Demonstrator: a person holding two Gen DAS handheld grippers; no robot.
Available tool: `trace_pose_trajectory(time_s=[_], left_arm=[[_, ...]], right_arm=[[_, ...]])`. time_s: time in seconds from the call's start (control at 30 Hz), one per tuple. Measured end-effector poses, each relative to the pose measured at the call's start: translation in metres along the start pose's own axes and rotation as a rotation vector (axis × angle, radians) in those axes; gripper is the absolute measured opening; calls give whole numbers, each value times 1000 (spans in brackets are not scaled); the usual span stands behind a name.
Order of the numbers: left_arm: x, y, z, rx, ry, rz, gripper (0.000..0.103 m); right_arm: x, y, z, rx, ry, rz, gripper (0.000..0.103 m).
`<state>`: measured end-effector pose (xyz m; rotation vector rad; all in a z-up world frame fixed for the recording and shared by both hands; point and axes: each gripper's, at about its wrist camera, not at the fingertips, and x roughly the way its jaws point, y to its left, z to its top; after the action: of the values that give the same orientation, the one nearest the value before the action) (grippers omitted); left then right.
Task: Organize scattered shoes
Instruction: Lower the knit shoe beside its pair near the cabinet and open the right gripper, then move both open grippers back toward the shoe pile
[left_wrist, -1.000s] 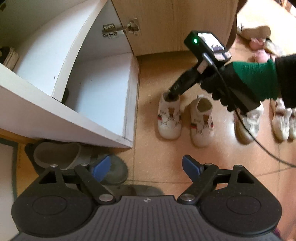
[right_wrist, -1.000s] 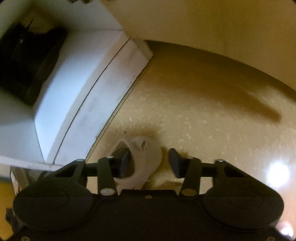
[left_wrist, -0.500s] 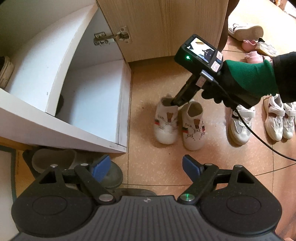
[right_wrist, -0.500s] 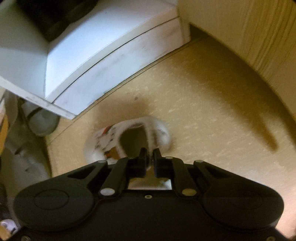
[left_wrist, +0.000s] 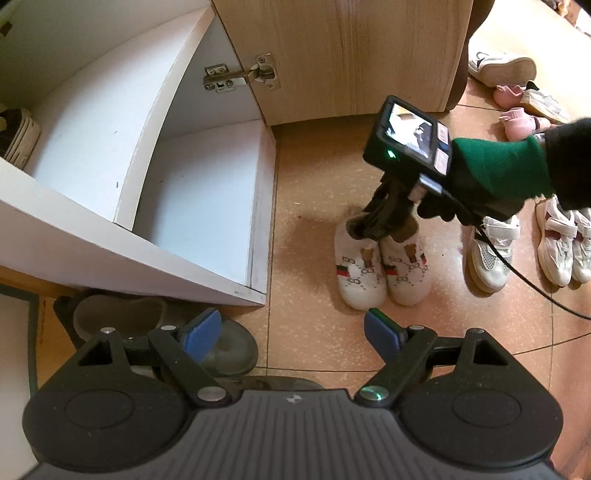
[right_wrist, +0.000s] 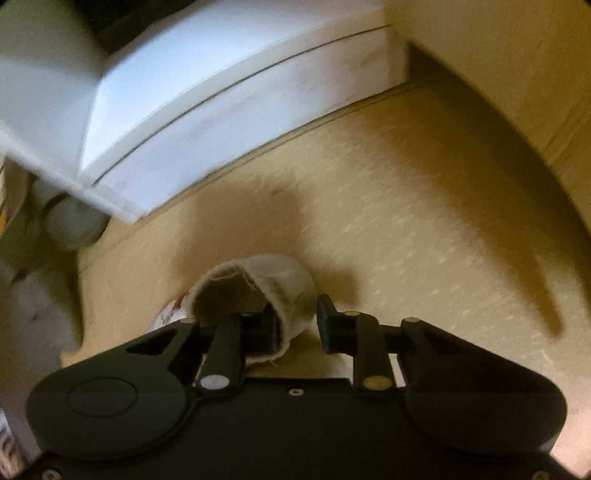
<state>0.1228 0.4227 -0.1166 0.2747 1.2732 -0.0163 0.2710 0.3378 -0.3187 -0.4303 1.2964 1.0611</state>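
Two small white bear-print shoes stand side by side on the tan floor, the left one (left_wrist: 360, 275) and the right one (left_wrist: 406, 271). My right gripper (right_wrist: 297, 326) reaches down into them (left_wrist: 384, 225). Its jaws are parted, with one finger inside the left shoe's opening (right_wrist: 255, 291) and the other outside its heel wall. My left gripper (left_wrist: 291, 334) is open and empty, held above the floor in front of the pair.
An open white shoe cabinet (left_wrist: 199, 195) stands at left with its wooden door (left_wrist: 343, 51) swung back. Grey slippers (left_wrist: 122, 317) lie under its edge. White sneakers (left_wrist: 491, 254) and pink shoes (left_wrist: 517, 122) sit at right.
The right gripper shut on the left shoe's heel, slid it against the right shoe, then opened. The two shoes now touch.
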Motion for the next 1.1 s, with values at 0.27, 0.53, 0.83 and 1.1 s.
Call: trace_pose_trajectory(time_s=[0.27,0.53,0.83,1.1], left_arm=[[-7,-7,17,7,-14,-6,85],[-29,-59,63,109,-108,-59,103],[-60,-168,126,277,-210,-117,103],[-64,-266,160,293,-311,-83,103]], right_arm=[[-34,-23,-18,258,-86,80,56],[-125,-53,-99,562,-220,178,87],[-246,-80,-284,775,-323,-14,103],[-328,-119,-390,819,-336,-200,103]])
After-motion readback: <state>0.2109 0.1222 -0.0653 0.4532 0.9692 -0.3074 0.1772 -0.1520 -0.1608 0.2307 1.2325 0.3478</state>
